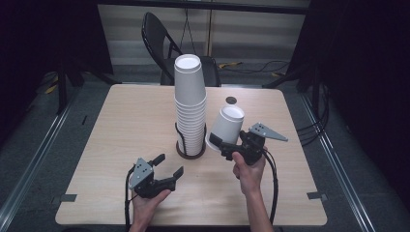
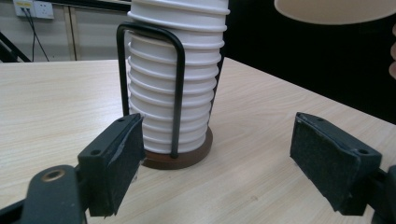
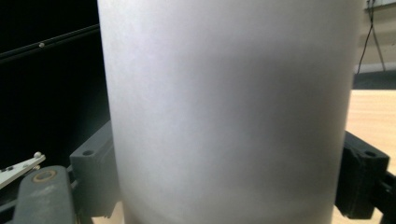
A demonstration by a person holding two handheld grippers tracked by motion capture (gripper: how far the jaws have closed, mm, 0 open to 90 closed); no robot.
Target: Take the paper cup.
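Gripping a single paper cup (image 1: 226,126) beside the cup stack (image 1: 189,111) at mid-bench, the right tongs (image 1: 223,145) pinch it; left tongs (image 1: 170,166) gape empty. Next probably comes setting the cup down clear.

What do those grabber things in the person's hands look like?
Each hand-held gripper is black, with two flat jaws lined with dark, rough pads. The left hand-held gripper and the right hand-held gripper each carry a grey three-cornered plate with small dots on top, and a black cable trails back from each. The person's forearms are bare, with no sleeves in sight.
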